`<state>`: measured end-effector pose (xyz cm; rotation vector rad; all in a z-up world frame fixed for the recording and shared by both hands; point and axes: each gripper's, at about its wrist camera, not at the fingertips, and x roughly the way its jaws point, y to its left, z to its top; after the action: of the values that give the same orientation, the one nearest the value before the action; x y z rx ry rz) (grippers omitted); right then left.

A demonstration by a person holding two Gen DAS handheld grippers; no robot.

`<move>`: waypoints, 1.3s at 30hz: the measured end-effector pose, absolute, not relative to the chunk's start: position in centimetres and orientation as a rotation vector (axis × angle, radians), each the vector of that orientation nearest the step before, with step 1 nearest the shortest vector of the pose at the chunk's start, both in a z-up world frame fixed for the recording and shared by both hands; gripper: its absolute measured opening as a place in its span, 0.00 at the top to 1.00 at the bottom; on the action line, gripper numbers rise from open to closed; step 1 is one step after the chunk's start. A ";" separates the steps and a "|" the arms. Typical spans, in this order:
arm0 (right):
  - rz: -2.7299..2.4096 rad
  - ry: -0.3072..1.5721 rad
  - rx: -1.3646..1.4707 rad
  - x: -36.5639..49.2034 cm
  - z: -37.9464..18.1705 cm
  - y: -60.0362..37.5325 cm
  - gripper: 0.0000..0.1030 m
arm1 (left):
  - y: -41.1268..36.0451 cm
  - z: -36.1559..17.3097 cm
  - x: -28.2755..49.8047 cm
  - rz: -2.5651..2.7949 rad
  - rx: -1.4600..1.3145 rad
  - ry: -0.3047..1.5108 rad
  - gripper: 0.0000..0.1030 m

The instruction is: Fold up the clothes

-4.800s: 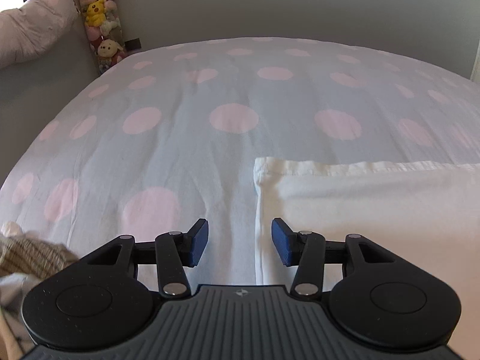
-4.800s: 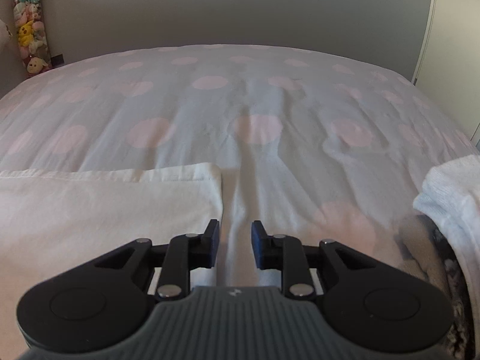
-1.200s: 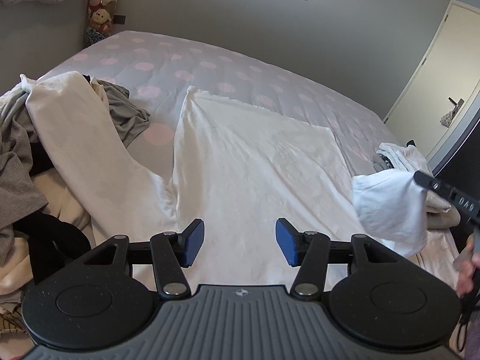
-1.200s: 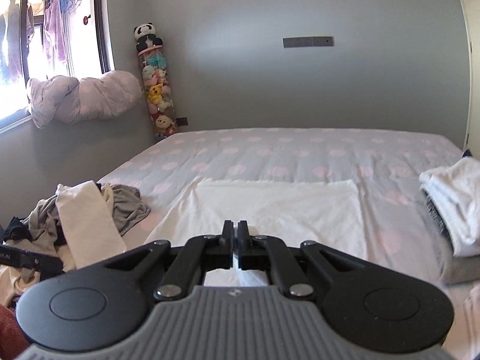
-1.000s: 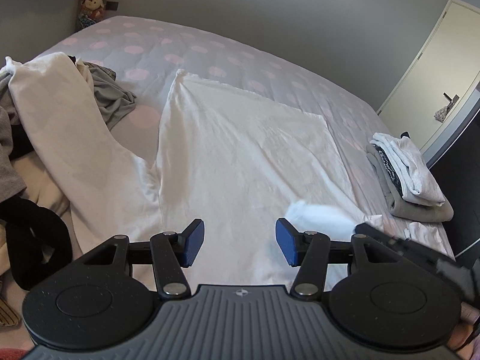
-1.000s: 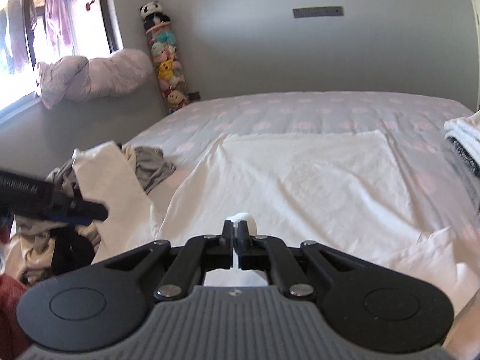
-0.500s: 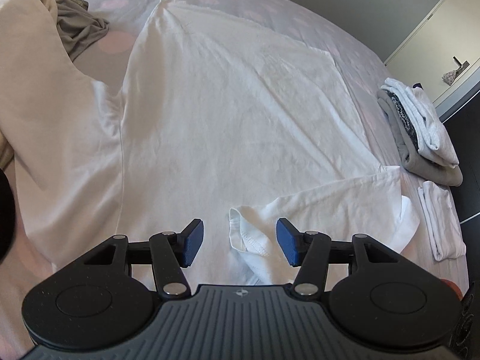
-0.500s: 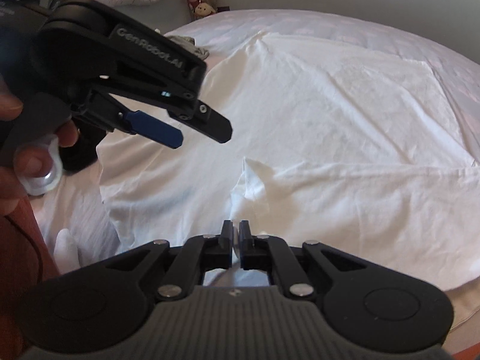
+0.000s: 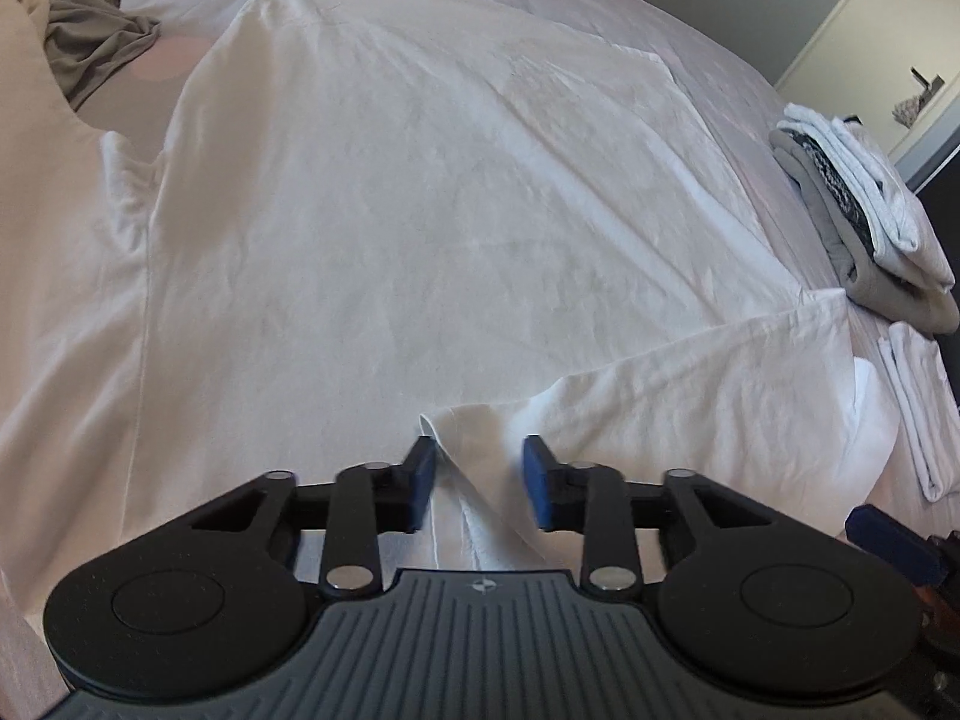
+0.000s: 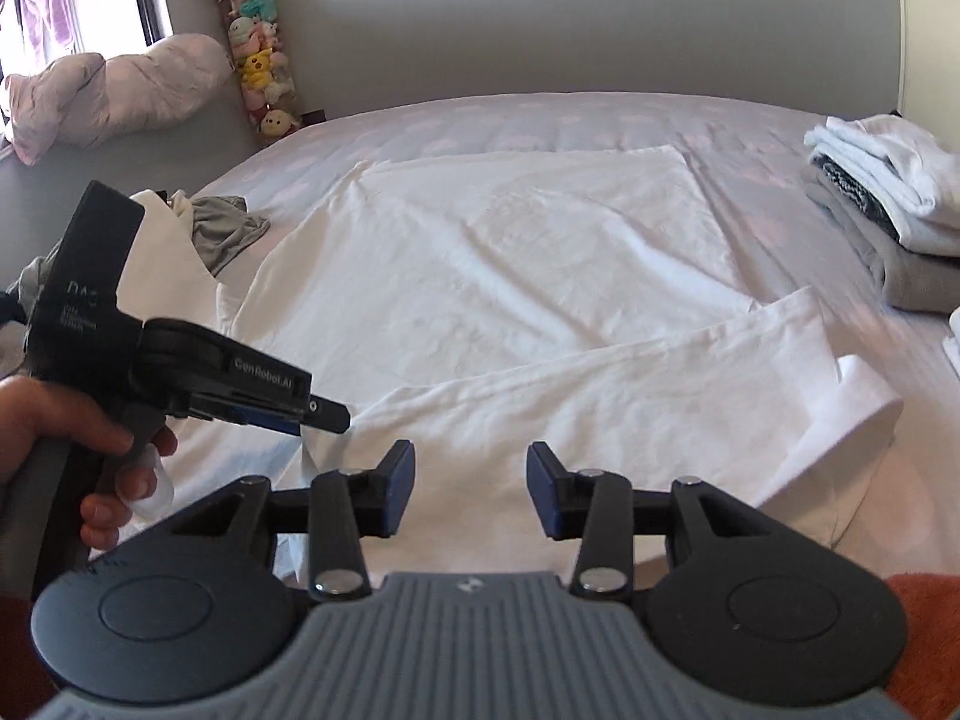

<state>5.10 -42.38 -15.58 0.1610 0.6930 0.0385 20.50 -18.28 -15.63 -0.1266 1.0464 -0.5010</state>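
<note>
A large white garment (image 9: 420,192) lies spread on the bed, also in the right wrist view (image 10: 528,276). Its right sleeve (image 9: 678,384) is folded across the lower body, cuff end near the middle. My left gripper (image 9: 480,480) is open with the sleeve's cuff between its fingers, not clamped. It shows from the side in the right wrist view (image 10: 300,414). My right gripper (image 10: 469,489) is open and empty, just above the folded sleeve (image 10: 600,408).
A stack of folded white and grey clothes (image 9: 864,204) sits at the bed's right edge, with a small folded white piece (image 9: 918,396) below it. A heap of unfolded clothes (image 10: 198,228) lies at the left. Plush toys (image 10: 258,72) stand in the far corner.
The right gripper has let go of the sleeve, opened and pulled back. The left gripper has moved down onto the sleeve's cuff end.
</note>
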 end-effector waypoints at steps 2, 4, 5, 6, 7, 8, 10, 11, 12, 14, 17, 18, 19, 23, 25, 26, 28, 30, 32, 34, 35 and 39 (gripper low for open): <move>0.047 0.686 0.155 5.1 -15.4 -42.3 0.56 | -18.6 -14.9 20.1 -0.516 -0.113 1.016 1.00; 0.053 0.680 0.162 5.1 -15.3 -42.3 0.56 | -18.9 -14.2 19.8 -0.530 -0.099 0.986 1.00; 0.055 0.684 0.170 5.2 -15.1 -42.5 0.56 | -19.1 -13.9 19.6 -0.537 -0.092 0.971 1.00; 0.041 0.679 0.165 5.2 -14.7 -43.3 0.55 | -19.3 -13.6 19.4 -0.545 -0.085 0.956 1.00; 0.023 0.672 0.155 5.1 -14.2 -44.2 0.53 | -19.4 -13.2 19.2 -0.552 -0.078 0.941 1.00; 0.006 0.665 0.146 5.1 -13.7 -45.1 0.51 | -19.4 -12.5 19.1 -0.562 -0.077 0.922 1.00; -0.030 0.651 0.128 5.0 -12.7 -46.9 0.48 | -19.1 -10.1 19.0 -0.579 -0.076 0.881 1.00; -0.047 0.644 0.119 4.9 -12.3 -47.7 0.48 | -19.0 -9.0 19.0 -0.588 -0.077 0.864 1.00; -0.065 0.637 0.110 4.9 -11.8 -48.6 0.46 | -18.9 -8.1 19.0 -0.597 -0.081 0.851 1.00; -0.100 0.623 0.092 4.8 -10.8 -50.4 0.43 | -18.4 -6.4 19.1 -0.599 -0.080 0.821 1.00; -0.162 0.621 0.069 4.7 -10.0 -53.7 0.43 | -17.4 -4.8 20.1 -0.579 -0.078 0.800 1.00; -0.189 0.645 0.081 4.8 -10.2 -55.2 0.43 | -16.9 -4.5 20.6 -0.571 -0.086 0.800 1.00; -0.214 0.671 0.095 4.9 -10.5 -56.6 0.43 | -16.5 -4.2 21.1 -0.560 -0.084 0.800 1.00; -0.273 0.739 0.168 5.7 -11.8 -61.5 0.43 | -15.0 -3.9 22.7 -0.509 -0.038 0.805 1.00; -0.273 0.765 0.209 6.7 -12.6 -63.2 0.43 | -14.4 -4.4 23.5 -0.487 -0.020 0.823 1.00; -0.264 0.775 0.246 7.5 -13.0 -63.9 0.44 | -14.3 -4.8 23.9 -0.479 -0.010 0.834 1.00; -0.236 0.788 0.332 9.6 -13.7 -64.9 0.47 | -14.0 -5.8 24.6 -0.459 0.002 0.855 1.00; -0.207 0.800 0.419 11.8 -14.4 -65.8 0.51 | -13.5 -6.9 25.3 -0.427 0.001 0.875 1.00; -0.178 0.810 0.505 14.0 -15.0 -66.6 0.53 | -12.8 -8.1 26.0 -0.397 -0.019 0.902 1.00; -0.154 0.823 0.550 16.5 -15.6 -66.9 0.53 | -12.2 -9.0 26.6 -0.374 -0.033 0.925 1.00; -0.146 0.831 0.570 17.7 -15.9 -67.0 0.53 | -12.0 -9.4 26.9 -0.366 -0.035 0.936 1.00; -0.149 0.903 0.600 22.4 -17.8 -67.0 0.53 | -11.7 -10.3 27.7 -0.355 -0.045 0.960 1.00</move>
<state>22.40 -67.02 -17.78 0.6001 0.9026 -0.1485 27.67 -11.72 -10.32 -0.0452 0.9598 -0.3549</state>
